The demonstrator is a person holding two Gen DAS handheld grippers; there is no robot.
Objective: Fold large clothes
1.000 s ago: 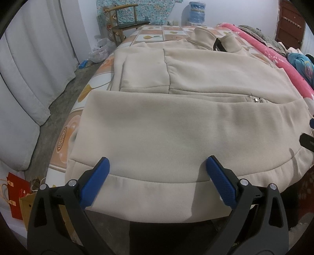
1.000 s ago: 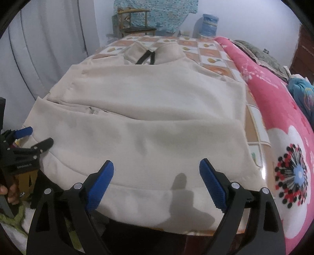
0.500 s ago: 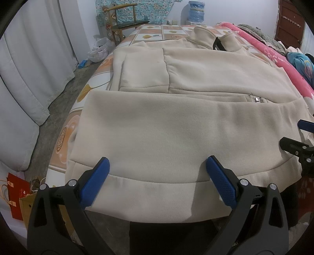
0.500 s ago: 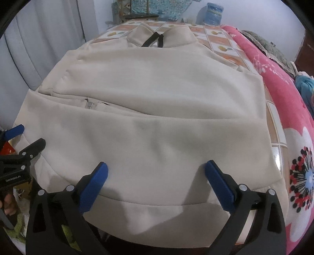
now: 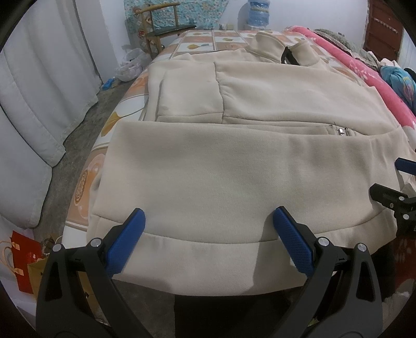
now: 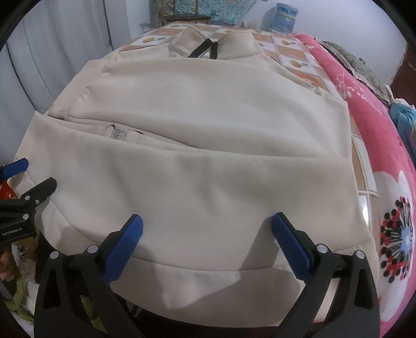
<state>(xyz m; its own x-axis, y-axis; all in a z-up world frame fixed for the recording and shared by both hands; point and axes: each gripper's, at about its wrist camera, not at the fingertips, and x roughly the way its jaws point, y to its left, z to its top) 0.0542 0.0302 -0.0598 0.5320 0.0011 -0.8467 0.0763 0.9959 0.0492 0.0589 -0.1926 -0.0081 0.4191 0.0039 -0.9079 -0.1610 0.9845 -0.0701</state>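
A large cream zip jacket (image 5: 234, 166) lies flat on the bed, collar at the far end, sleeves folded in across the body; it also shows in the right wrist view (image 6: 208, 156). My left gripper (image 5: 209, 221) is open, its blue pads spread just above the jacket's near hem band at the left side. My right gripper (image 6: 206, 226) is open above the hem at the right side. Each gripper shows at the edge of the other's view. Neither holds cloth.
The bed has a tiled-pattern sheet (image 5: 122, 117) and a pink flowered blanket (image 6: 390, 208) along the right. White curtains (image 5: 39, 91) hang on the left. A wooden chair (image 5: 161, 23) and a water bottle (image 6: 284, 15) stand beyond the bed. Paper bags (image 5: 23, 257) sit on the floor.
The right gripper has moved forward and lower over the jacket's hem. The left gripper has barely moved. Both stay open.
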